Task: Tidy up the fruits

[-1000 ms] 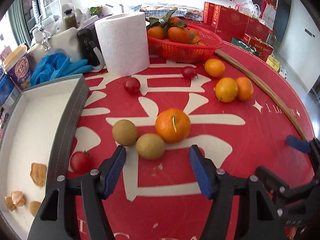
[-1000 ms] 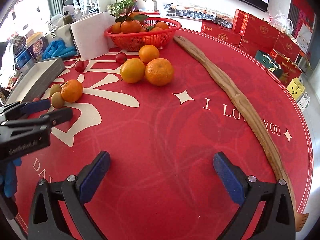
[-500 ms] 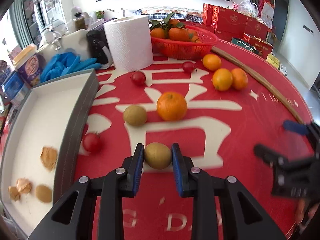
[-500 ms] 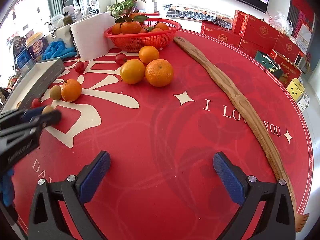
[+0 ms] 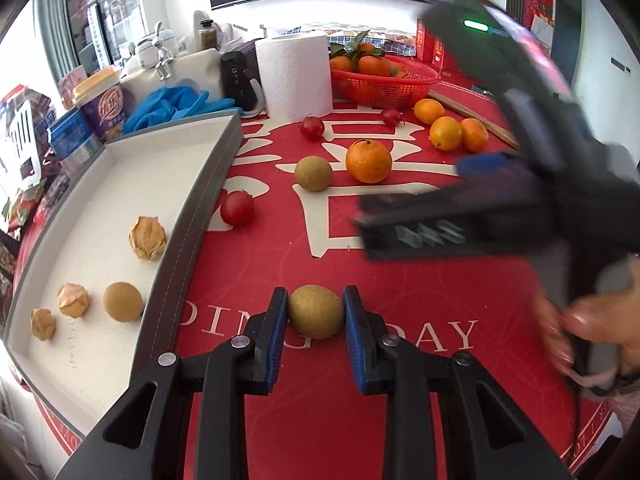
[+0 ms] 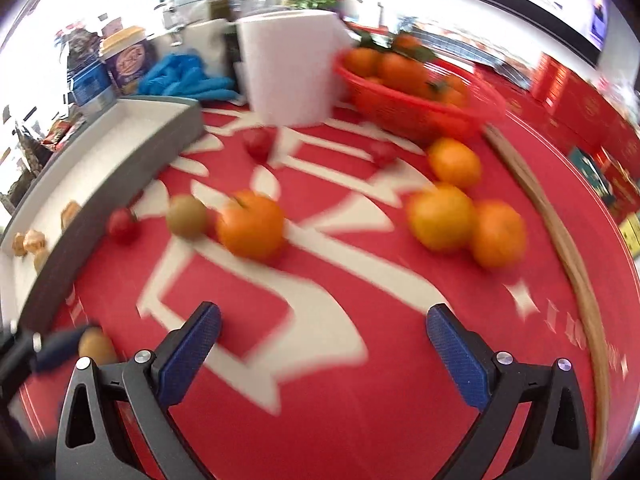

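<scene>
- Left gripper (image 5: 316, 312): blue pads pressed on either side of a brownish-green kiwi (image 5: 316, 311), the jaws having just been closing with that fruit between them.
- Held kiwi sits just right of the grey tray (image 5: 192, 216), near its front end, over the red tablecloth (image 5: 312, 420).
- Inside the tray: one round brown fruit (image 5: 123, 302) and three crumpled tan pieces — too small to identify.
- Right of the tray, on the cloth: a cherry tomato (image 5: 237, 208), a second kiwi (image 5: 313, 173), an orange (image 5: 368, 161).
- Right gripper (image 6: 324, 344): fingers spread wide, nothing between them — picture blurred.
</scene>
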Tool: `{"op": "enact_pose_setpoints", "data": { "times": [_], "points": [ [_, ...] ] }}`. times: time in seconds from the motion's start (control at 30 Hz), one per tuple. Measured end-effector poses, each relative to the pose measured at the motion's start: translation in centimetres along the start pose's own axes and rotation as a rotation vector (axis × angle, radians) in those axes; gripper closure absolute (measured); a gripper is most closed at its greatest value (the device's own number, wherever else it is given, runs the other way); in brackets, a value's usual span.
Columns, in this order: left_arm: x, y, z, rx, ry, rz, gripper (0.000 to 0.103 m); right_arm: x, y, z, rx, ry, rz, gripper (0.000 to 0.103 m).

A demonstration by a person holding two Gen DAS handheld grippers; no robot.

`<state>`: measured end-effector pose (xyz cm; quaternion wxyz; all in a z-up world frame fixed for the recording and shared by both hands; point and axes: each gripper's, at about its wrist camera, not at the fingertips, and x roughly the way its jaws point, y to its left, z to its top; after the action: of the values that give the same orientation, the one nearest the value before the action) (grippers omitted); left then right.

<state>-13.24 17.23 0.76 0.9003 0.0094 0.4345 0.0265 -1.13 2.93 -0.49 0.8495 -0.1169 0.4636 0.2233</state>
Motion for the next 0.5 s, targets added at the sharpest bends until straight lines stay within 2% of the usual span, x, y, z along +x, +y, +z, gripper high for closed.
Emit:
{"op": "enact_pose_setpoints", "data": {
  "times": [0.13, 0.2, 0.23, 0.27, 0.3, 0.33, 0.5],
  "points": [
    [-0.2, 0.2, -0.3, -0.011, -0.003, -0.005, 0.072, 1.3, 1.2, 1.8, 0.001, -0.012, -0.003, 0.0],
    [-0.2, 0.2, -0.4, -0.013, -0.006, -0.007, 0.072, 1.2, 1.5, 1.9, 0.001, -0.021, -0.007, 0.006],
    [-0.2, 0.2, -0.4, -0.011, -0.007, -0.008, 0.072, 1.0, 1.7, 1.9, -0.005, -0.032, -0.004, 0.017],
    [-0.2, 0.3, -0.4, -0.011, -0.01, -0.01, 0.072, 0.7, 1.9, 1.9, -0.012, -0.042, 0.0, 0.036],
    [-0.2, 0.3, -0.4, -0.011, -0.011, -0.012, 0.072, 0.4, 2.1, 1.8, -0.019, -0.053, 0.004, 0.046],
    [-0.2, 0.3, -0.4, -0.012, -0.012, -0.012, 0.072, 0.2, 2.2, 1.8, -0.019, -0.054, 0.008, 0.066],
    [-0.2, 0.4, -0.5, -0.017, -0.021, -0.017, 0.072, -0.9, 1.6, 0.2, 0.006, -0.054, 0.002, 0.066]
  ]
}}
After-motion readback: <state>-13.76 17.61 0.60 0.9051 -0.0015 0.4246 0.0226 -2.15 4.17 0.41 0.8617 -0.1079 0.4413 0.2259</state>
